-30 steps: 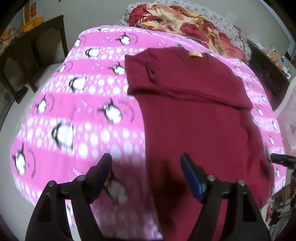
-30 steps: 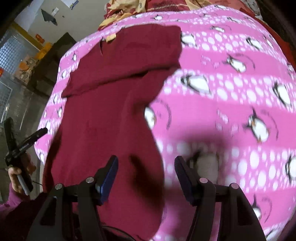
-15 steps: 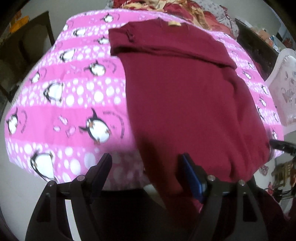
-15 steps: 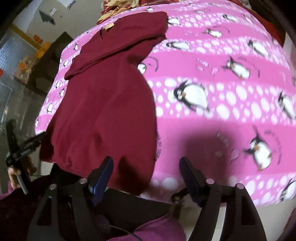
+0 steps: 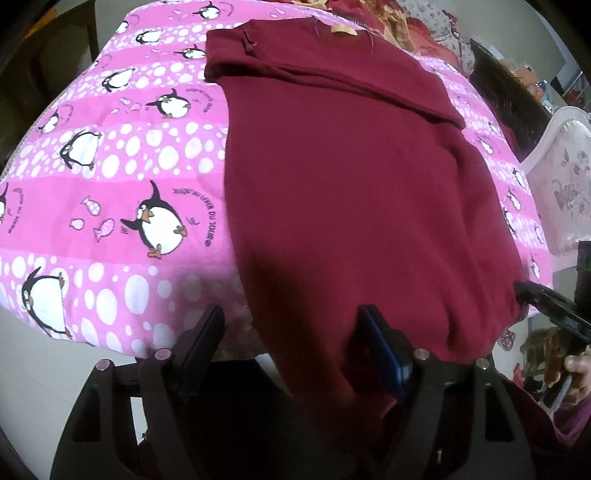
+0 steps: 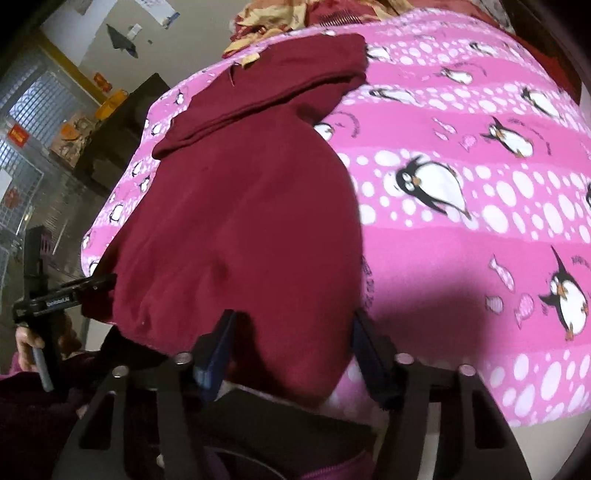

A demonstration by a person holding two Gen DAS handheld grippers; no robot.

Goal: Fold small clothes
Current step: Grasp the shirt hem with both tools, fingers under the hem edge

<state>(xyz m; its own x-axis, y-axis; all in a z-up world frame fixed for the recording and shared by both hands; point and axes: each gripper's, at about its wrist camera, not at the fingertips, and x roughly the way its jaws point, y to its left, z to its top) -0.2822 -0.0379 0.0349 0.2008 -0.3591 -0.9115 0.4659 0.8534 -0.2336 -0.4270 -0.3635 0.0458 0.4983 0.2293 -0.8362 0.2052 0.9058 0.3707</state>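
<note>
A dark red shirt (image 5: pixel 343 177) lies flat on the bed's pink penguin blanket (image 5: pixel 110 155), its collar end folded over toward the far edge and its hem hanging over the near edge. The left gripper (image 5: pixel 291 343) sits at that near edge with its jaws spread apart, the hem's left corner lying between them. The right gripper (image 6: pixel 291 343) is likewise spread, with the hem's right corner draped between its jaws. Rumpled red and yellow bedding (image 5: pixel 399 22) is heaped at the bed's far end.
</note>
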